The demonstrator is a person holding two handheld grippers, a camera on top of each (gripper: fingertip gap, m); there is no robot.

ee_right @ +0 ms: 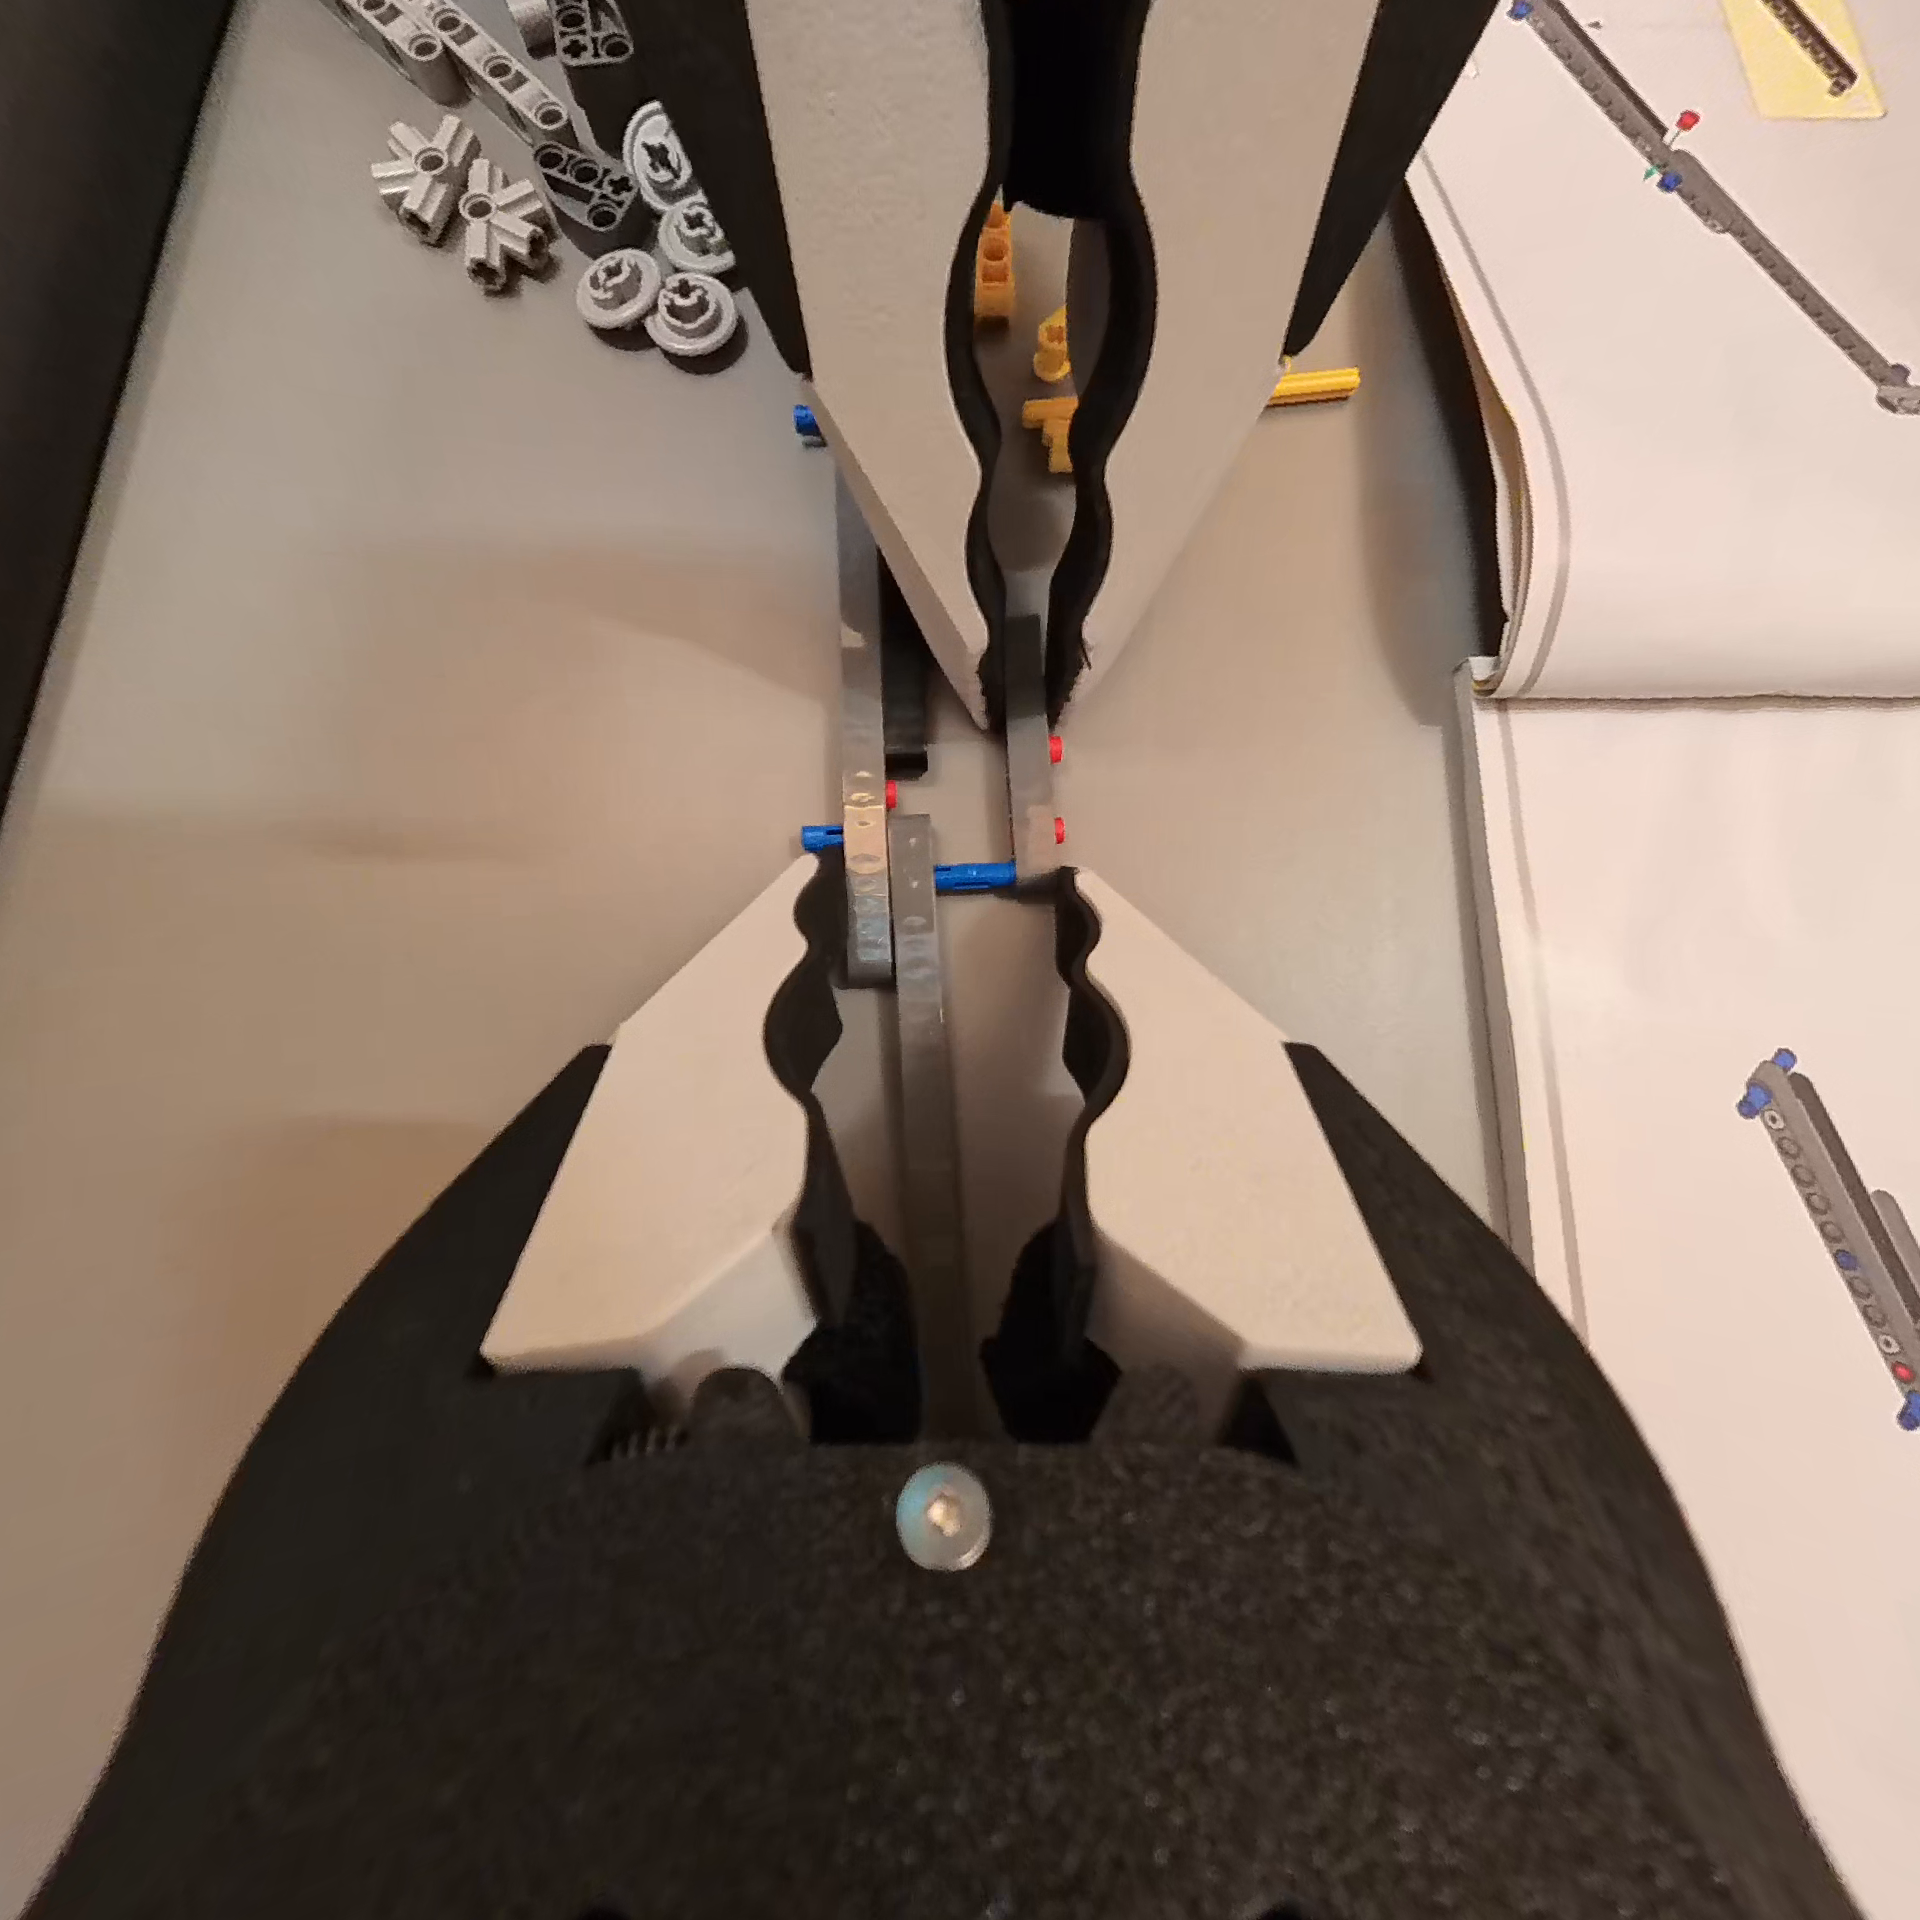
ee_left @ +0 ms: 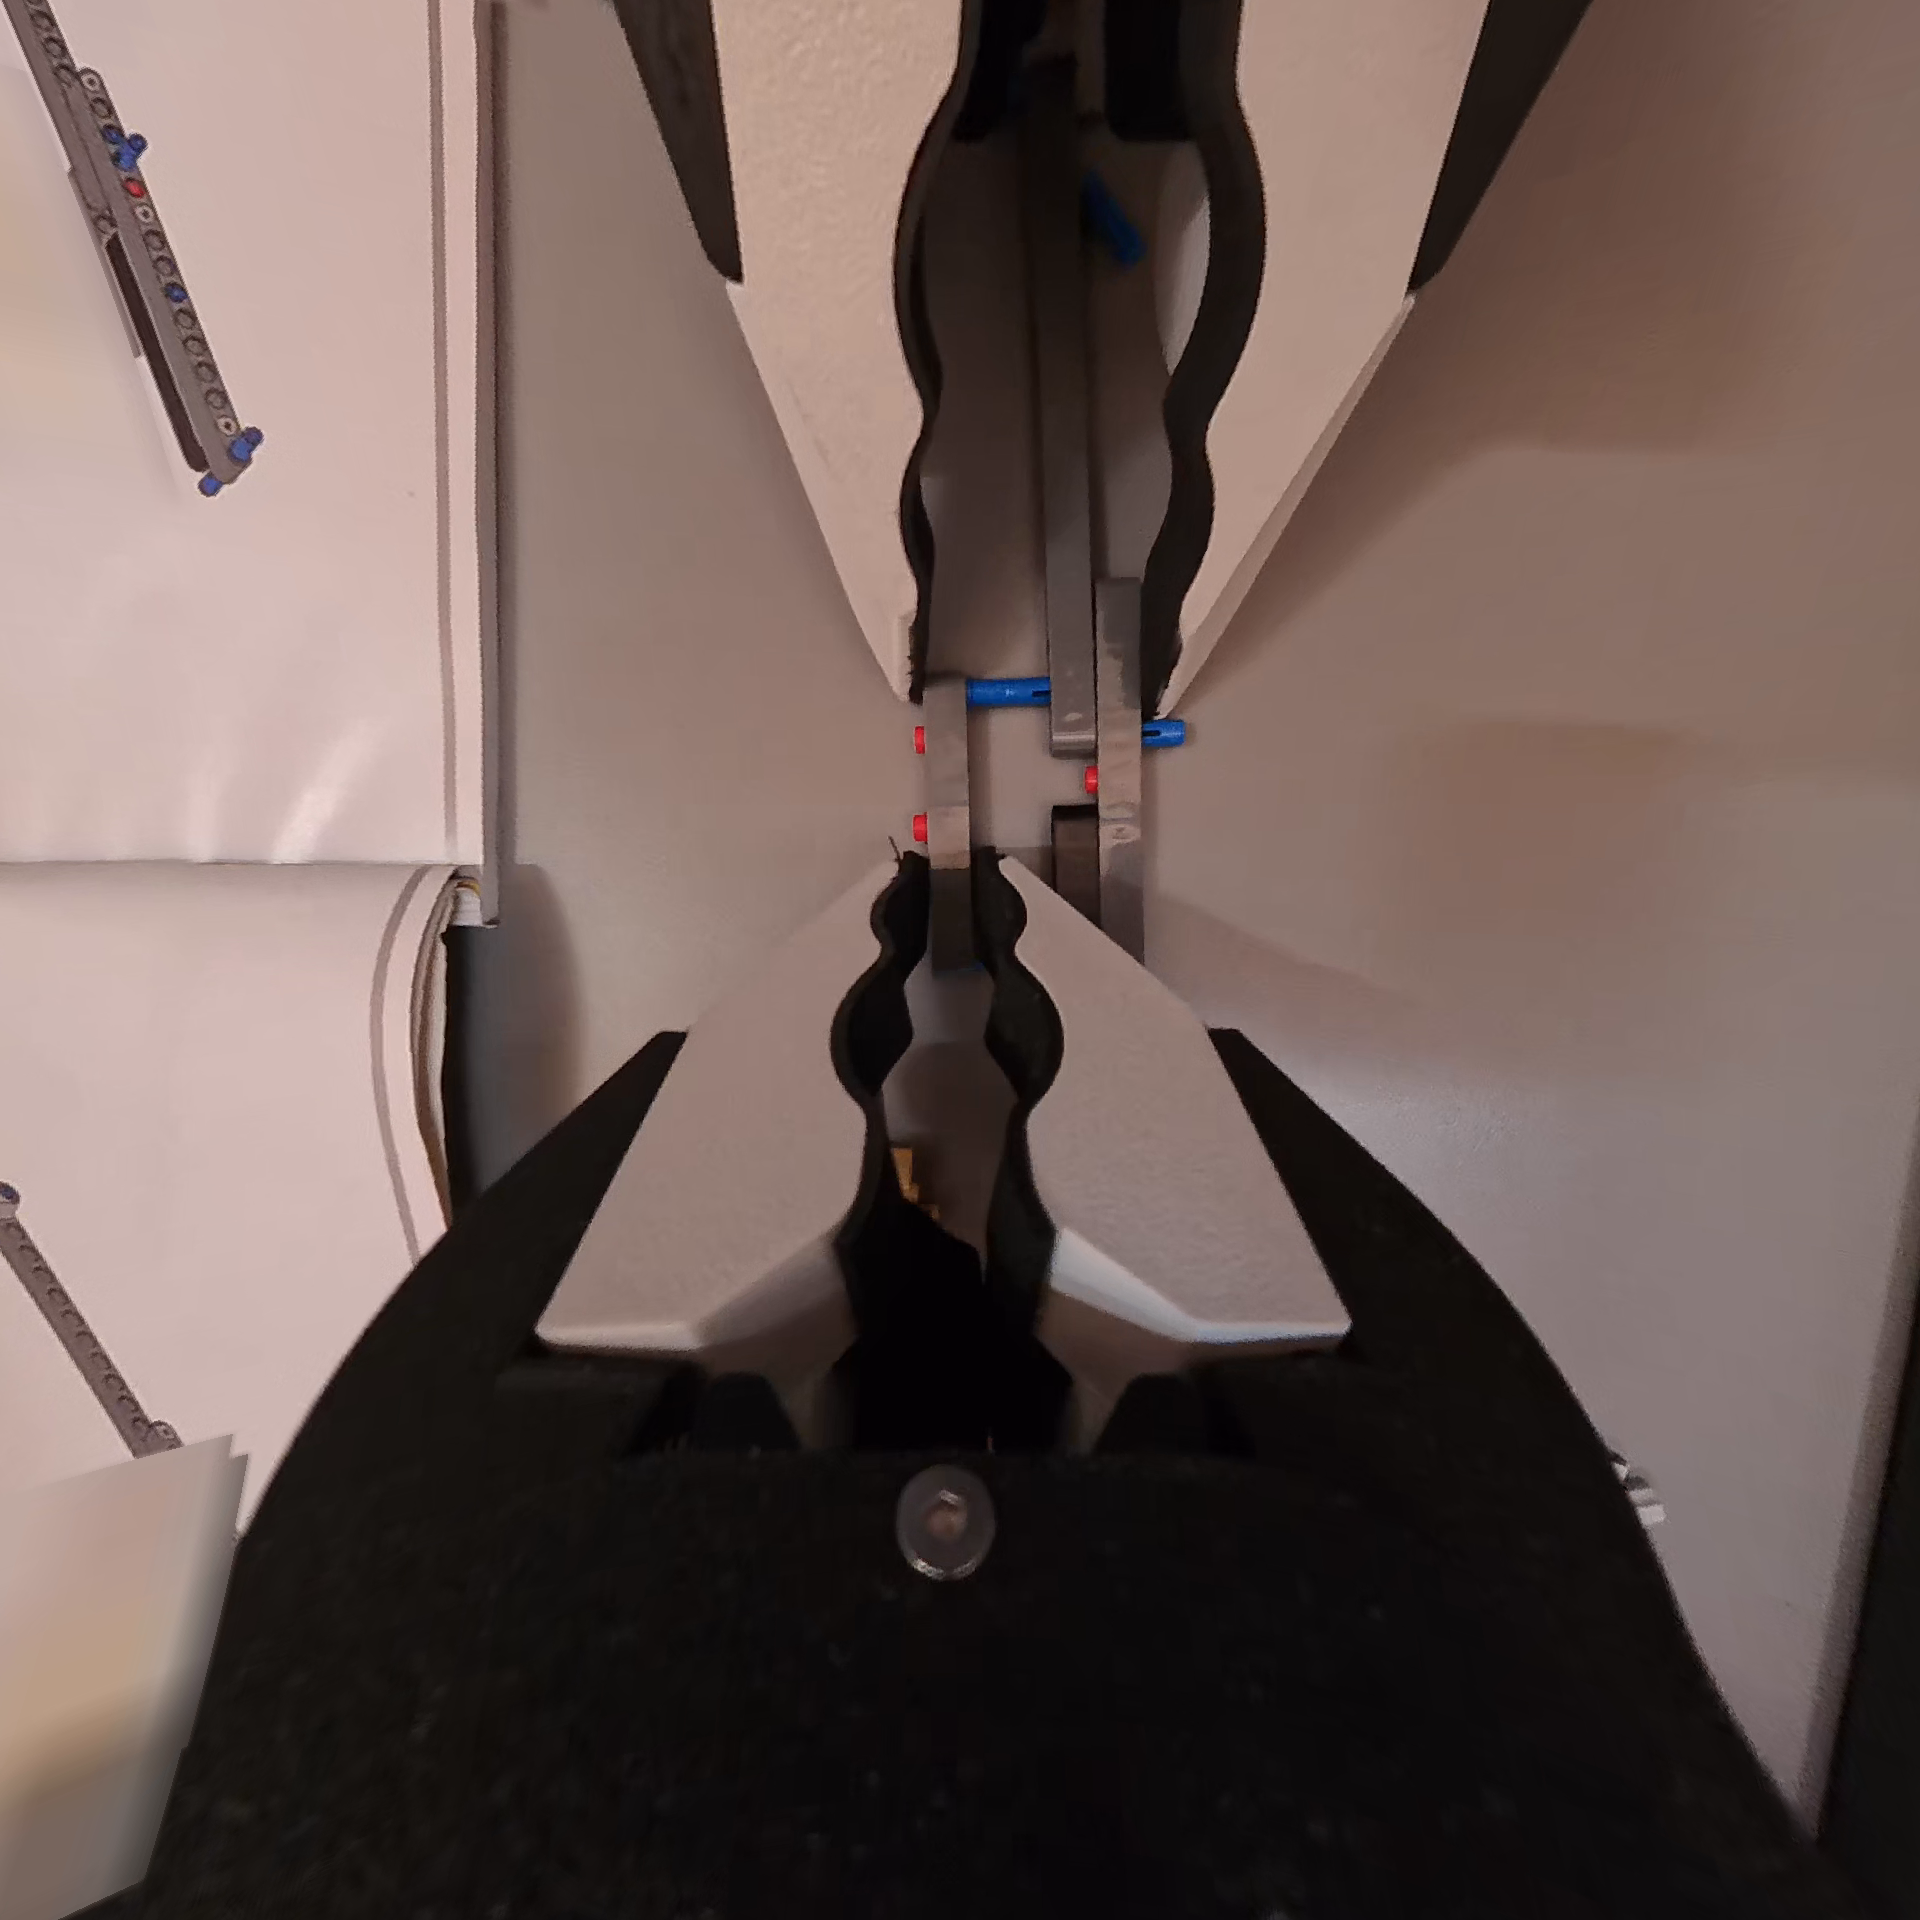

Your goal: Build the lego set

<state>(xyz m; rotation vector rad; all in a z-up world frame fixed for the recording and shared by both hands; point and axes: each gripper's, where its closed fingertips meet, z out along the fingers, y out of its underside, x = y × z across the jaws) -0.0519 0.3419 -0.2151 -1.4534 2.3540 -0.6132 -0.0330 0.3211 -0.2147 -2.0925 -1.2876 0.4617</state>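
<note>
My left gripper (ee_left: 951, 868) is shut on the end of a short grey beam (ee_left: 948, 769) with red pins. It also shows in the right wrist view (ee_right: 1034, 800). My right gripper (ee_right: 945, 878) faces it tip to tip, its jaws partly apart around two joined grey beams (ee_right: 920, 1039) that run back between its fingers. One pad lies against the outer beam (ee_right: 864, 883). The other fingertip touches the end of the short beam. A blue pin (ee_right: 974, 876) bridges the gap between the joined beams and the short beam. A black beam (ee_right: 902, 707) lies alongside.
An open instruction booklet (ee_left: 260, 520) lies to one side; it also shows in the right wrist view (ee_right: 1714, 520). Loose grey connectors and wheels (ee_right: 540, 177) and yellow pieces (ee_right: 1049, 416) lie on the grey table behind the left gripper (ee_right: 1029, 707). Only a small space, under 4 cm, lies between the two pairs of fingers.
</note>
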